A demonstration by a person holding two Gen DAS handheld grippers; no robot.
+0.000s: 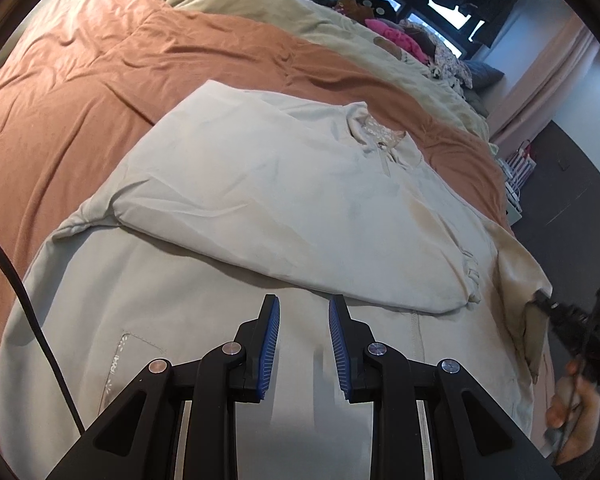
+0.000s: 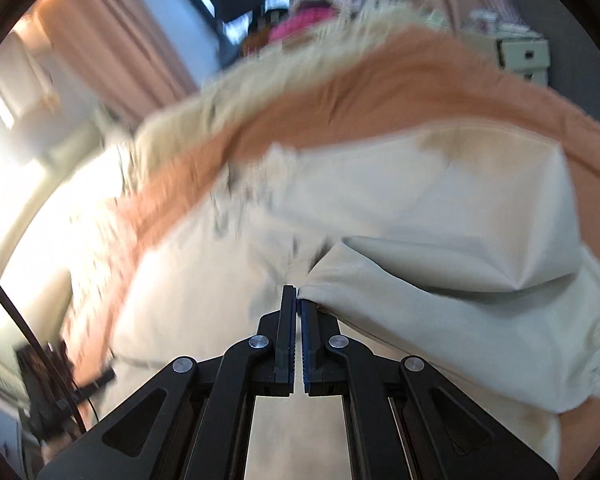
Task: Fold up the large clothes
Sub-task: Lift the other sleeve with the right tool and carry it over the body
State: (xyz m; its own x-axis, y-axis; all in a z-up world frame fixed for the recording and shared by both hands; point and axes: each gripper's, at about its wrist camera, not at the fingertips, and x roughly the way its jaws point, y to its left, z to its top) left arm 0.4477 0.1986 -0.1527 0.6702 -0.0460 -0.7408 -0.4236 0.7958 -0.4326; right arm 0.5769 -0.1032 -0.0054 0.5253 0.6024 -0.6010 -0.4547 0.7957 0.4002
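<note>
A large cream jacket lies spread on an orange-brown bedspread, with one sleeve folded across its chest and the collar at the far side. My left gripper is open and empty, hovering over the jacket's lower front. My right gripper is shut on a fold of the jacket's other sleeve and holds it lifted above the body. In the left wrist view the right gripper shows at the right edge, pinching the jacket's side.
A beige blanket lies bunched along the bed's far side, with pink and patterned clothes heaped near the window. Pink curtains hang at the right. Drawers stand beyond the bed. A black cable hangs at left.
</note>
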